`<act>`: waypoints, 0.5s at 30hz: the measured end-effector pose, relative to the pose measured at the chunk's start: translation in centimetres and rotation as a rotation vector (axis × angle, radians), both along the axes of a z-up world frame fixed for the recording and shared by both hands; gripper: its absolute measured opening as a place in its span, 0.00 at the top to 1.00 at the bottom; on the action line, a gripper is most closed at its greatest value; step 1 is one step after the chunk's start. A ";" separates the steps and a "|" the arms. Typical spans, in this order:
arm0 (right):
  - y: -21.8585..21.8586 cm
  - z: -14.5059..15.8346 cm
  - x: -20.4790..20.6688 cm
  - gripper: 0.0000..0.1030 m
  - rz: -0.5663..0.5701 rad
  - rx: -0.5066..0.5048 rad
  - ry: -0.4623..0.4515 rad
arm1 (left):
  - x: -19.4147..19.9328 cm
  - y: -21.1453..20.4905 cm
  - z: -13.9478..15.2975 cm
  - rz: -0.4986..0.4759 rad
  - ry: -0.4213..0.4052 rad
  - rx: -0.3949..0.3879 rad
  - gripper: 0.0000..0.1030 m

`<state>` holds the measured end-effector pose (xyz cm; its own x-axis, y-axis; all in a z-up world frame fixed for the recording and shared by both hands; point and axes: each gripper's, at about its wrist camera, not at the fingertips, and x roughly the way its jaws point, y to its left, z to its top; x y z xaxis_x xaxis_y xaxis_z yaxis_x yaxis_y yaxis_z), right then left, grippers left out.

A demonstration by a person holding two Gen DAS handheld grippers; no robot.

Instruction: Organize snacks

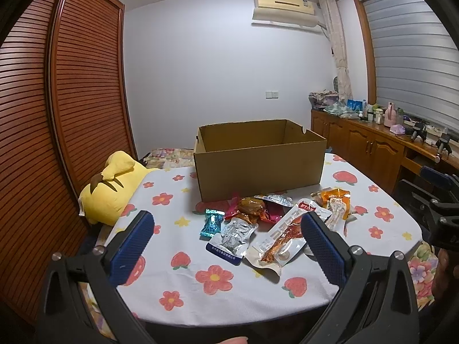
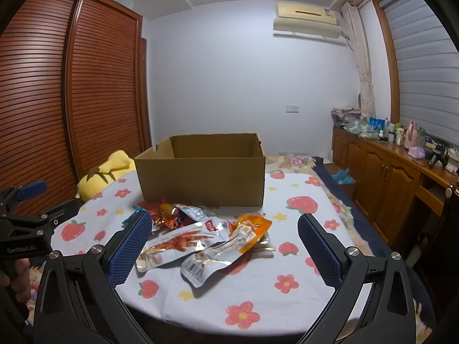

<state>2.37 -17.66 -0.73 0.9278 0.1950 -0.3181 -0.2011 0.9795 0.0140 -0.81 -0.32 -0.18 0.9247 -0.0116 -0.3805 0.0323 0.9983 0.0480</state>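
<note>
The cardboard box's (image 1: 258,172) floor is hidden behind its near wall, and the small bottles (image 2: 398,136) on the sideboard are perhaps toiletries, too small to tell.

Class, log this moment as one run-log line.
left gripper: open | right gripper: open | brown cardboard box: upright | foil snack packets: on table

Open tongs (image 1: 226,236) above snack packets (image 1: 275,229) before an open cardboard box (image 1: 258,169).

Brown box (image 1: 258,169), flower-print cloth (image 1: 229,295)
</note>
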 end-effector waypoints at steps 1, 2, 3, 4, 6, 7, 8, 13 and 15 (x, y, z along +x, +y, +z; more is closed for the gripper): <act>0.0 0.0 0.0 0.00 0.001 0.000 0.000 | 0.0 0.0 0.1 -0.001 -0.001 -0.001 0.00; 0.0 0.0 0.0 0.00 -0.001 0.000 -0.001 | -0.1 0.0 0.1 -0.001 -0.002 -0.001 0.00; 0.0 0.0 0.0 0.00 -0.001 0.000 -0.001 | -0.1 0.0 0.3 -0.002 -0.002 -0.001 0.00; 0.0 0.0 0.0 0.00 -0.002 0.001 -0.002 | -0.1 0.0 0.3 -0.002 -0.002 -0.002 0.00; 0.0 0.0 0.0 0.00 0.000 0.000 0.000 | -0.1 0.0 0.4 -0.002 -0.003 -0.002 0.00; 0.0 0.0 0.0 0.00 -0.001 0.000 -0.001 | -0.1 0.0 0.5 -0.003 -0.004 -0.003 0.00; 0.0 0.0 0.0 0.00 -0.001 0.000 -0.002 | -0.2 0.0 0.5 -0.003 -0.005 -0.003 0.00; 0.0 0.0 0.0 0.00 -0.001 0.001 -0.002 | -0.3 0.0 0.7 -0.002 -0.012 0.000 0.00; 0.0 0.1 0.0 0.00 0.000 -0.001 -0.002 | -0.3 -0.1 0.7 -0.004 -0.014 -0.001 0.00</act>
<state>2.35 -17.66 -0.67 0.9285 0.1947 -0.3161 -0.2010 0.9795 0.0130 -1.15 -0.41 0.56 0.9298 -0.0156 -0.3678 0.0353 0.9983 0.0470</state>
